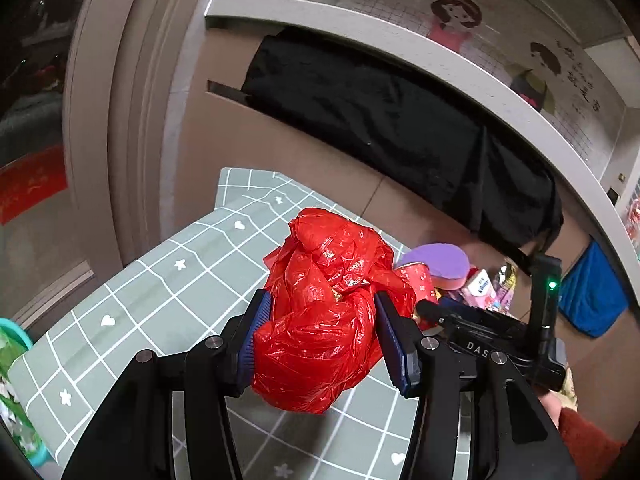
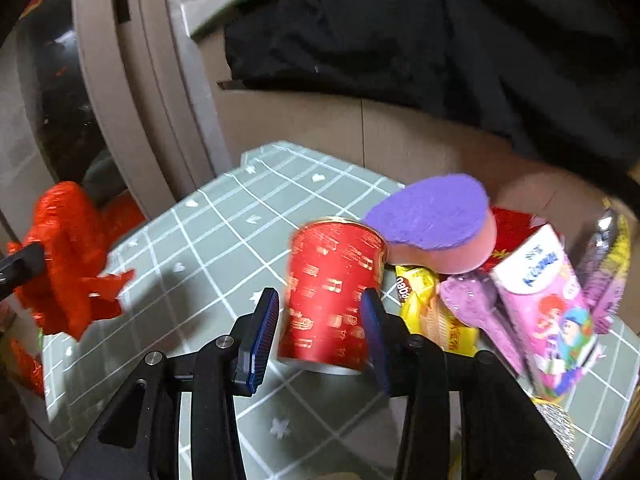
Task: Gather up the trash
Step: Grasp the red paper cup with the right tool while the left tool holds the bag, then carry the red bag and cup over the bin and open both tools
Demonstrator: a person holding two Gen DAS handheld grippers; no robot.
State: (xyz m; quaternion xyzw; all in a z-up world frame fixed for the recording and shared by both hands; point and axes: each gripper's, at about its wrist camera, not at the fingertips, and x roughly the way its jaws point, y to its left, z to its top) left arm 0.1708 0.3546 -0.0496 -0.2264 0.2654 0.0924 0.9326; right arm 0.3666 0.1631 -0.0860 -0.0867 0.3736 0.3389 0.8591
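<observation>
Red plastic bag (image 1: 320, 312), crumpled, sits clamped btwn the blue pads of the left tool (image 1: 320, 320), held above the table (image 1: 160, 292), which has a grey-green cloth w/ white grid lines, hearts and stars. In the right wrist view the same bag shows at far left, hanging off the table edge area, blurred. Right tool (image 2: 320, 320) is at medium opening around a red paper cup (image 2: 334, 292) w/ gold print; the right-hand pad (image 2: 370, 316) overlaps the cup's side, the left-hand pad (image 2: 266, 320) stands just beside it w/ a thin gap, so can't tell if the grip is actually closed on the cup. Cup is upright, slightly tilted, on the table. Just beside and behind the cup: a sponge (image 2: 436, 224), purple top over pink body, resting on the pile. Right of the cup lie a yellow wrapper (image 2: 420, 292), a purple spoon-like piece (image 2: 476, 308) and a pink carton (image 2: 548, 308) w/ cartoon print, tilted, all close together, touching. A black cloth (image 1: 400, 120) hangs over the cardboard-brown surface behind the table. Left view also shows the right tool's body at lower right near the trash pile.
</observation>
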